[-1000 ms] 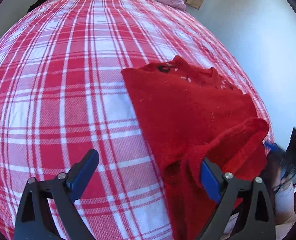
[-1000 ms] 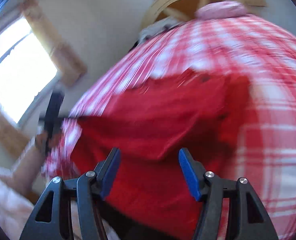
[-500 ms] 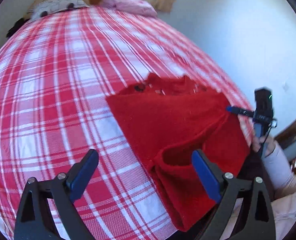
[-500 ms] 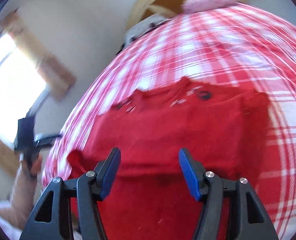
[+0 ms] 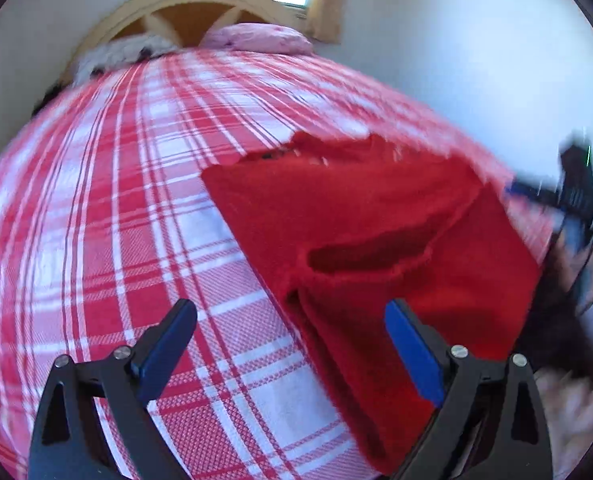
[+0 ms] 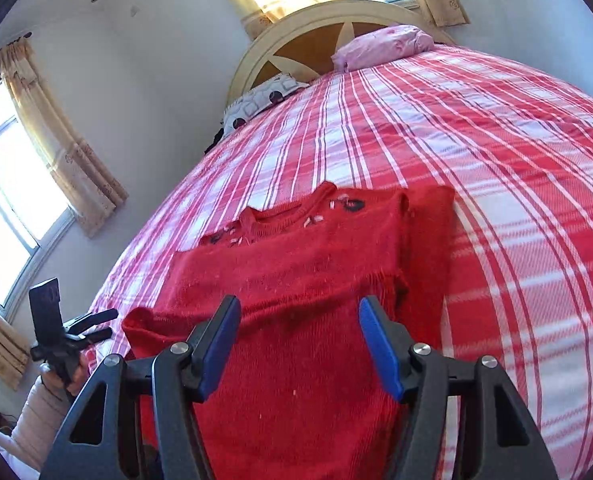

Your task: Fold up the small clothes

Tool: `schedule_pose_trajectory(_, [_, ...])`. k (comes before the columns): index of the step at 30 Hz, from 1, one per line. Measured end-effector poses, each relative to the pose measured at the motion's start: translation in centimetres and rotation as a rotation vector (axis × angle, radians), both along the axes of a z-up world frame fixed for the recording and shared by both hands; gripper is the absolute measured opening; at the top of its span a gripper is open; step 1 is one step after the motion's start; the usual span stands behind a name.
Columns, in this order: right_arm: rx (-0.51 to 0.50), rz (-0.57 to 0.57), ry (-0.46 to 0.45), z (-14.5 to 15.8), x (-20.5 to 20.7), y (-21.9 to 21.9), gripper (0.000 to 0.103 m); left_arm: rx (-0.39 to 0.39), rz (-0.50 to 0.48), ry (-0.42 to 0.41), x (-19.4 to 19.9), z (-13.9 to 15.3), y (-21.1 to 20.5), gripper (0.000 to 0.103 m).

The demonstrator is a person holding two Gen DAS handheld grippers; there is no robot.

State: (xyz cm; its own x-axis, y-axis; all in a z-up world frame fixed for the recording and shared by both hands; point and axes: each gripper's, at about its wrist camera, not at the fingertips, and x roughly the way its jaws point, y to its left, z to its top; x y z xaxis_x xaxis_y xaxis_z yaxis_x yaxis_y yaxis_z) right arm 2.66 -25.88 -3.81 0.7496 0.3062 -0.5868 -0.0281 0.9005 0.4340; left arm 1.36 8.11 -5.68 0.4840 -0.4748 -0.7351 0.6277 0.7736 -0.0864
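A red knit sweater lies flat on the plaid bed, neckline toward the headboard. One sleeve is folded across its body. Its lower part hangs over the near edge. My left gripper hovers open over the sweater's left border, with nothing between its blue pads. In the right wrist view the sweater fills the middle. My right gripper stands open just above it, holding nothing. Each gripper shows in the other's view: the right gripper blurred at the right, the left gripper at the left, held by a hand.
The red and white plaid cover runs up to a round wooden headboard. A pink pillow and a patterned pillow lie there. Curtained windows are on the left wall. The bed's side edge drops off beside the sweater.
The left gripper has drawn back from the sleeve, which now lies across the sweater's body. The right gripper has swung round from the bed's side to face the headboard over the sweater.
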Motion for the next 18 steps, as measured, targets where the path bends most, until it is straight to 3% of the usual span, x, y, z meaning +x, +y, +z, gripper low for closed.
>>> schedule_pose_trajectory(5, [0.004,0.009,0.003,-0.7,-1.0,0.4,0.063,0.1,-0.124,-0.122,-2.2,-0.1,-2.0,0.098])
schedule_pose_trajectory(9, [0.018,-0.023,0.002,-1.0,-1.2,-0.1,0.063,0.155,-0.123,-0.143,-1.2,-0.7,-4.1,0.098])
schedule_pose_trajectory(13, [0.022,-0.055,-0.012,-0.6,-1.8,-0.9,0.063,0.1,0.03,-0.051,2.1,-1.7,-3.6,0.095])
schedule_pose_trajectory(17, [-0.015,-0.069,-0.014,-0.4,-1.7,-1.5,0.063,-0.116,0.127,0.157,3.7,-2.6,-1.0,0.089])
schedule_pose_trajectory(18, [-0.027,-0.07,-0.01,-0.4,-1.6,-1.6,0.063,-0.124,0.12,0.163,3.3,-2.6,-1.0,0.089])
